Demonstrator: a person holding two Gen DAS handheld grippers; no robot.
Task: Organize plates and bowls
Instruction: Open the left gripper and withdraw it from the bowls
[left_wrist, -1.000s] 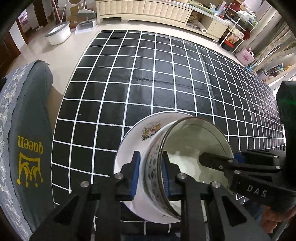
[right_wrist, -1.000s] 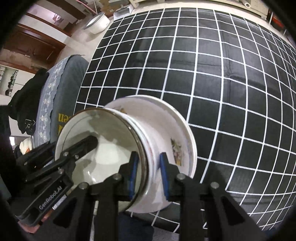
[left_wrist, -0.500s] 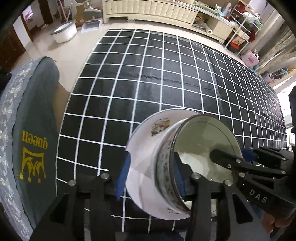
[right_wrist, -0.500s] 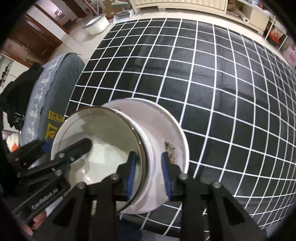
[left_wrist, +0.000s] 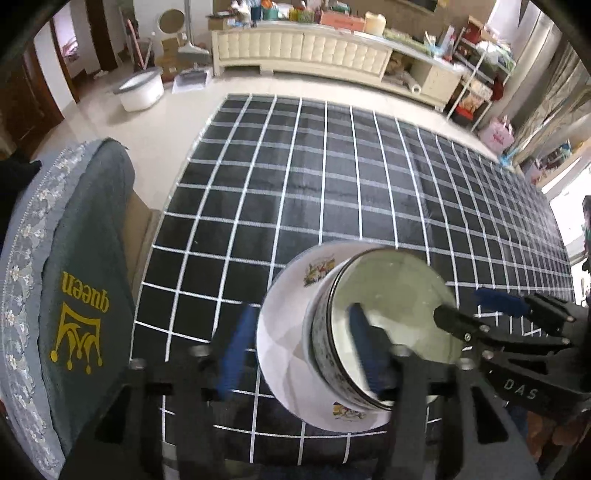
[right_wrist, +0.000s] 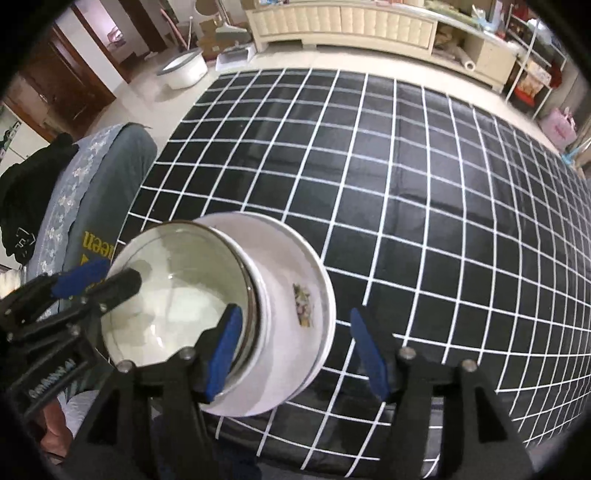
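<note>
A white bowl with a patterned outer band and dark rim (left_wrist: 391, 317) sits on a white plate with small pictures (left_wrist: 284, 325) near the front left edge of the black checked table. The bowl (right_wrist: 177, 295) and plate (right_wrist: 295, 317) also show in the right wrist view. My left gripper (left_wrist: 299, 354) is open, its jaws spread on either side of the bowl's left wall. My right gripper (right_wrist: 295, 350) is open, its jaws spread on either side of the bowl's right wall and the plate's rim. Neither blue pad touches the dishes.
A grey chair back with a yellow "queen" crown (left_wrist: 77, 295) stands left of the table. The black cloth with white grid (left_wrist: 332, 192) stretches away beyond the dishes. A white basin (left_wrist: 138, 90) and a cream sideboard (left_wrist: 303, 51) stand on the floor behind.
Both grippers were shut on the bowl's rim a second ago. Both have opened and let go, and have drawn back and up a little. The bowl stays on the plate.
</note>
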